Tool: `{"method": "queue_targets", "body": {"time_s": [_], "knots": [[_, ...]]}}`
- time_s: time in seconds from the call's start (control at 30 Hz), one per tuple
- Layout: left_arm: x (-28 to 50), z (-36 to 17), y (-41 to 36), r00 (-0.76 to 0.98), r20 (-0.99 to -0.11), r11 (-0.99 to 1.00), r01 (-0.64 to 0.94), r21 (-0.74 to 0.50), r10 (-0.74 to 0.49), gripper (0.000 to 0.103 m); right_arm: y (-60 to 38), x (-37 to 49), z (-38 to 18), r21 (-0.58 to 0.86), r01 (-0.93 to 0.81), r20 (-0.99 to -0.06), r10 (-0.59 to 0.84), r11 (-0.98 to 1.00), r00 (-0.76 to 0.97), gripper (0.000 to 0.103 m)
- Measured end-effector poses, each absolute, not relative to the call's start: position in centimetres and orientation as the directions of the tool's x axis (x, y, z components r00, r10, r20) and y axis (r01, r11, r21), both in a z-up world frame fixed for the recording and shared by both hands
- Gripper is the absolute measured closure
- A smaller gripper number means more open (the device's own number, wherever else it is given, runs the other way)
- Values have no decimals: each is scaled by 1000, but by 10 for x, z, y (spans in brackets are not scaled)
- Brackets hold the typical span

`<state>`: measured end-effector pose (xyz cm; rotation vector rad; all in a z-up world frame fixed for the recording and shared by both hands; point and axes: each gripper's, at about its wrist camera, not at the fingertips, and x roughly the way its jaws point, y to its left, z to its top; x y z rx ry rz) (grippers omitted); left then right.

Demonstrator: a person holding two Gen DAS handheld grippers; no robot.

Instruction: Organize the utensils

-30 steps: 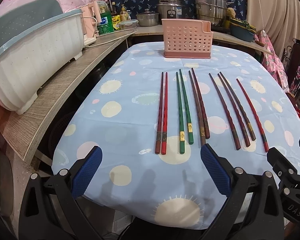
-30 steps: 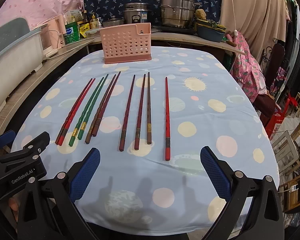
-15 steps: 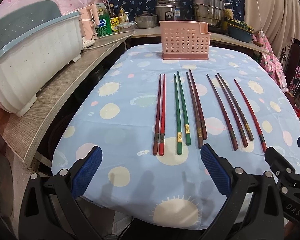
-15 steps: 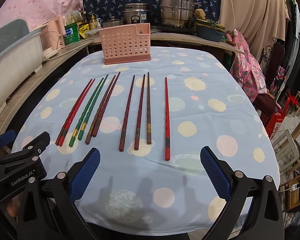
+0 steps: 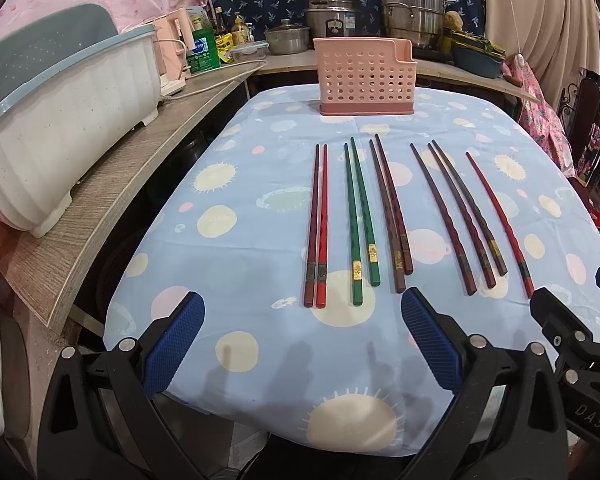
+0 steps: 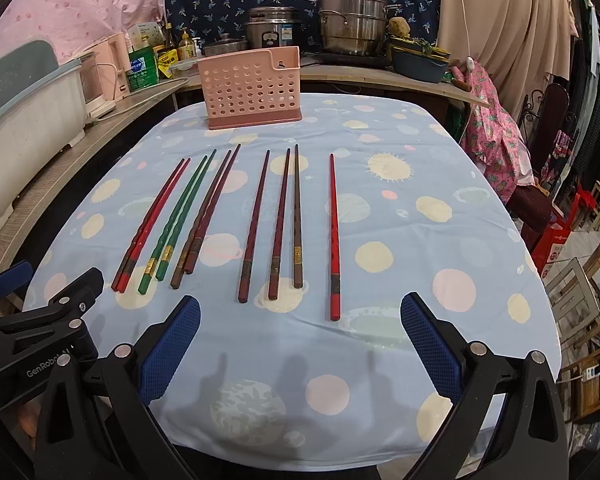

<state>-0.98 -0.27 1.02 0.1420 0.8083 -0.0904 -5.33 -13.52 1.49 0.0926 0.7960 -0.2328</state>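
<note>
Several chopsticks lie side by side on the blue spotted tablecloth (image 5: 228, 248): a red pair (image 5: 316, 224), a green pair (image 5: 360, 216), a brown pair (image 5: 392, 212), three dark ones (image 5: 456, 216) and a single red one (image 6: 333, 236). A pink perforated utensil holder (image 5: 366, 76) stands upright at the table's far end, also in the right wrist view (image 6: 254, 88). My left gripper (image 5: 300, 340) hovers open over the near edge, in front of the red and green pairs. My right gripper (image 6: 300, 340) is open too, just short of the single red chopstick.
A white dish rack (image 5: 56, 128) sits on the wooden counter (image 5: 112, 196) along the left. Steel pots (image 5: 412, 12), bottles and a kettle crowd the back counter. Chairs and stools (image 6: 580, 280) stand beyond the table's right side.
Both grippers have drifted slightly; the left view now sits a little lower and nearer the chopstick ends. Nothing on the table has moved.
</note>
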Motion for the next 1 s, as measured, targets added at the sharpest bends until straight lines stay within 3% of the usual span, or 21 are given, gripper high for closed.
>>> {"method": "queue_targets", "body": {"time_s": [1.0], "knots": [[-7, 6, 0, 670, -742, 989, 126, 83, -23, 9, -132, -54, 16, -4, 238, -716, -169, 971, 677, 7]]}}
